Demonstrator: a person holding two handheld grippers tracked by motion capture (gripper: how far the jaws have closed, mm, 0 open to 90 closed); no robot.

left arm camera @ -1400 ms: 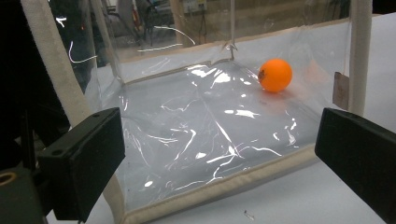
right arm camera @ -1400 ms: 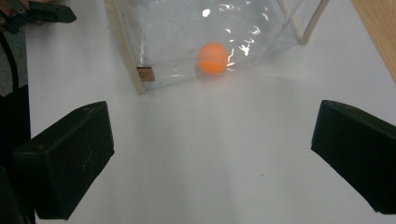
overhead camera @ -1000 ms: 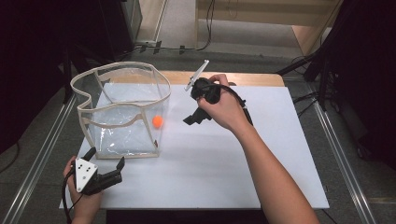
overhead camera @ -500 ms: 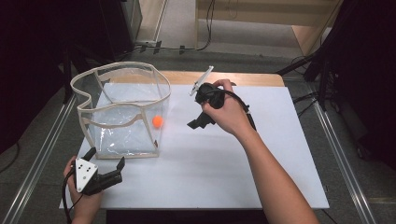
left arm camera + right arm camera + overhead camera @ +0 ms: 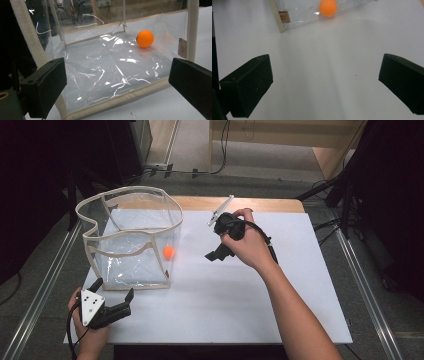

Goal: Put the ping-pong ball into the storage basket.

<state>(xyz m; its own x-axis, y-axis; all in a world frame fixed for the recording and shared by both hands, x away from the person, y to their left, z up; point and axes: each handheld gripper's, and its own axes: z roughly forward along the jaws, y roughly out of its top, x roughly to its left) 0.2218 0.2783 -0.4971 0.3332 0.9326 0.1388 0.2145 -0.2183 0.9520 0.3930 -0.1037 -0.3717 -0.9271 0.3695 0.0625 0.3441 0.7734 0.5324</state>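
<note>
Orange ball inside the clear bag, both grippers empty.

The white tabletop (image 5: 225, 295) lies bare right of the clear plastic bag with cream fabric edging (image 5: 131, 240), leaving open room there. The right gripper (image 5: 216, 255), jaws wide apart and holding nothing, hovers right of the bag; the small orange ball (image 5: 169, 252) rests inside by the bag's right wall, ahead of those jaws. The left gripper (image 5: 114, 297), jaws also spread and empty, sits just beside the bag's near edge.

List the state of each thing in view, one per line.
Clear bag: upright, mouth open.
Orange ball: inside the bag, resting on its floor.
Left gripper: open, empty, before the bag.
Right gripper: open, empty, above the white table.
</note>
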